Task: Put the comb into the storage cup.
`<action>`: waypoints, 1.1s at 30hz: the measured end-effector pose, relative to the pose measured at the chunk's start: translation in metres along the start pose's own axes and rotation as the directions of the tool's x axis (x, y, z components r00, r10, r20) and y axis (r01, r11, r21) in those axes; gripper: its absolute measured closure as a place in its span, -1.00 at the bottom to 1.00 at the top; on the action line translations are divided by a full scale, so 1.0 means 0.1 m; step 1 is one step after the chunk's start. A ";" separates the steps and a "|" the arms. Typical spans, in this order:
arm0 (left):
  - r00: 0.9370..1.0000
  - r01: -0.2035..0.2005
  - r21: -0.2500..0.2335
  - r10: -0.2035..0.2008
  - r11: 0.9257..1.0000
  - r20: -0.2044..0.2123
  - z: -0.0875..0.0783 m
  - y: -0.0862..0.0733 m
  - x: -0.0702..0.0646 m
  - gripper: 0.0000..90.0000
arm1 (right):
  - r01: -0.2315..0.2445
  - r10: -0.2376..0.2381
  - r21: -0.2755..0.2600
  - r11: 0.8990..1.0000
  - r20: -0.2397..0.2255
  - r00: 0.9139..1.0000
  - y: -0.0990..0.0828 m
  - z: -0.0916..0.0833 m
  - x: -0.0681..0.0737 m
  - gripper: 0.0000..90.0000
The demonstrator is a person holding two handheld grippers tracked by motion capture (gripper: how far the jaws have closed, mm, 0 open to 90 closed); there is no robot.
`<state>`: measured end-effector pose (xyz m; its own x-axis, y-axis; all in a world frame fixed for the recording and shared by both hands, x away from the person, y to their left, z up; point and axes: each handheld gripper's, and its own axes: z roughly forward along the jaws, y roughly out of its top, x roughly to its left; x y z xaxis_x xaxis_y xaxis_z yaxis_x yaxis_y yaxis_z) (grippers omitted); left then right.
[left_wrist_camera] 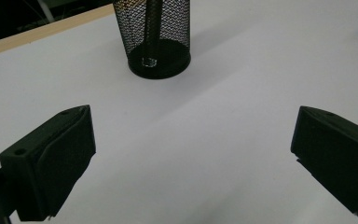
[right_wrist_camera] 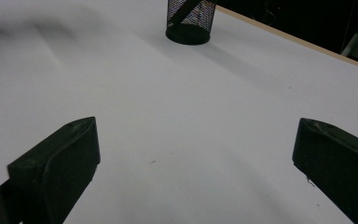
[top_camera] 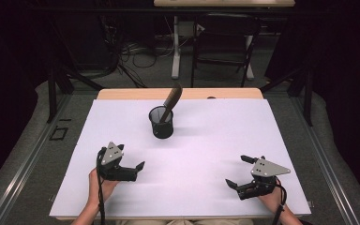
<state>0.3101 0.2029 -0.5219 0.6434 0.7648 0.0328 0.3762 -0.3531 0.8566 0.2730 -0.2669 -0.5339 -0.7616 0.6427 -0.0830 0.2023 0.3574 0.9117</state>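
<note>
One brown brush leans in black mesh cup.

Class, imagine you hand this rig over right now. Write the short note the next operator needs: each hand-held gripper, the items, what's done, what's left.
Left hand-held gripper: jaws wide open, empty, low over the white table, pointed at the cup.
Right hand-held gripper: open, empty, near the front right.
Black mesh cup stands upright toward the table's far middle; a dark brush-like tool leans in it, its top sticking out.
Done: tool appears stowed in the cup.
Left: probably nothing to place; confirm the next step.
</note>
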 end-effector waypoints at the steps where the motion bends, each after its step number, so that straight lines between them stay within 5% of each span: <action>1: 1.000 0.002 0.000 -0.002 1.000 -0.001 -0.01 -0.02 0.00 -1.00 | -0.001 0.001 0.000 1.000 0.000 1.000 0.00 0.00 0.00 -0.99; 33: 0.999 0.006 -0.019 -0.007 1.000 -0.040 -0.22 -0.33 -0.15 -1.00 | 0.001 -0.001 0.012 1.000 -0.006 1.000 -0.01 0.01 0.01 -0.99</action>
<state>0.2734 0.2148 -0.5399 0.6138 0.7881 0.0470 0.3677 -0.3380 0.8663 0.2730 -0.2656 -0.5354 -0.7656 0.6382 -0.0809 0.2094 0.3662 0.9067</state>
